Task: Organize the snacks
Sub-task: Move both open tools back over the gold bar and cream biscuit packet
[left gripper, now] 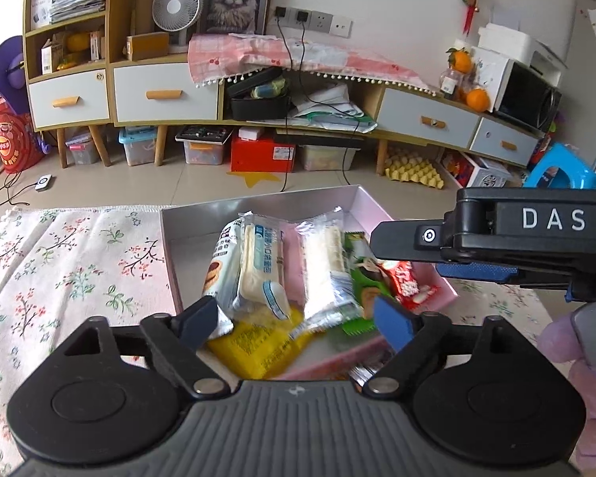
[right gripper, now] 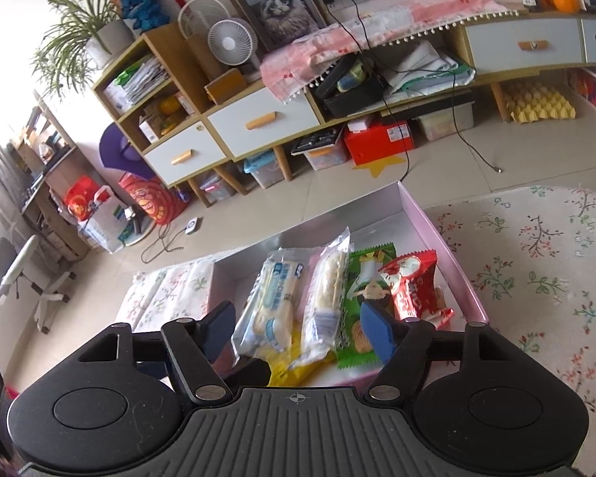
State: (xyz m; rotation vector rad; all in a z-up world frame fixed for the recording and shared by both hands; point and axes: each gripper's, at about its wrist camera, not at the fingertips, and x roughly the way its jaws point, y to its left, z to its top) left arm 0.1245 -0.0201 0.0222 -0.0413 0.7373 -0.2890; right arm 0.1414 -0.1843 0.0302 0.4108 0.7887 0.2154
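Note:
A pink shallow box (left gripper: 361, 202) (right gripper: 445, 238) sits on the flowered tablecloth and holds several snack packs. In it lie a white-blue cake pack (left gripper: 258, 270) (right gripper: 270, 302), a clear wafer pack (left gripper: 326, 266) (right gripper: 326, 298), a green pack (left gripper: 361, 278) (right gripper: 361, 278), a red pack (left gripper: 409, 282) (right gripper: 413, 286), a yellow pack (left gripper: 258, 342) (right gripper: 286, 365) underneath, and a biscuit pack (left gripper: 218, 274). My left gripper (left gripper: 294, 318) is open above the near packs. My right gripper (right gripper: 298, 326) is open over the same box; it also shows at the right of the left wrist view (left gripper: 496, 238).
The flowered tablecloth (left gripper: 67, 262) (right gripper: 544, 262) spreads left and right of the box. Beyond the table edge is tiled floor, a long cabinet (left gripper: 167, 91) with drawers, storage bins, a red box (left gripper: 262, 155) and a blue stool (left gripper: 564, 171).

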